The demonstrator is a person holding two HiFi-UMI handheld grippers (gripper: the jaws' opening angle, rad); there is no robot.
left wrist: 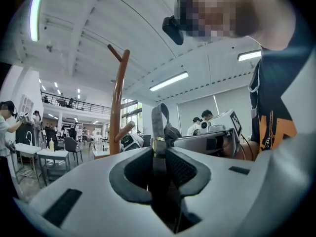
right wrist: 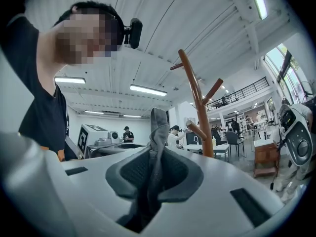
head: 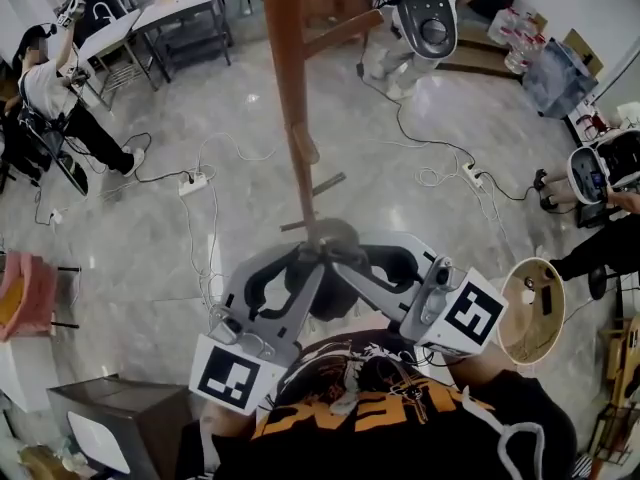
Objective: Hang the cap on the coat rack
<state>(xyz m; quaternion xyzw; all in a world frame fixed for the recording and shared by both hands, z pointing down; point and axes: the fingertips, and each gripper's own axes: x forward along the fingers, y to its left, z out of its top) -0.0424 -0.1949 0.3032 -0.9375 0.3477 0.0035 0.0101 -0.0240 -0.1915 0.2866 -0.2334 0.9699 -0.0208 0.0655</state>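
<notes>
— Where is the cap [head: 335, 236] at this moment?

— I am holding it between my 2 tongs, in front of my chest. The left tongs [left wrist: 159, 149] are pinching its strap [left wrist: 158, 125] at the brass buckle [left wrist: 157, 141], with the jaws narrow and pressing on the strap. The right tongs [right wrist: 154, 152] are narrow too, and they are gripping a fold of the grey cloth.

— And the rack [head: 290, 88]?

— It is standing straight ahead of the cap, with the pole upright. From the left tongs it is showing to the left of the jaws, and from the right tongs to the right. So it is lying forward, between the 2 tongs. I think the cap is near the pole but not touching it.

— Which peg are you aiming at?

— 1 short peg [left wrist: 126, 129] is slanting up and out from the pole toward my side, a little above the jaws. I am judging it the nearest one. The other pegs are sitting well higher.

— Which hand is nearer?

— I cannot tell; both are looking about equally far. In my judgement the cap is needing to go forward and a little up, and then down over the tip of that peg.
</notes>
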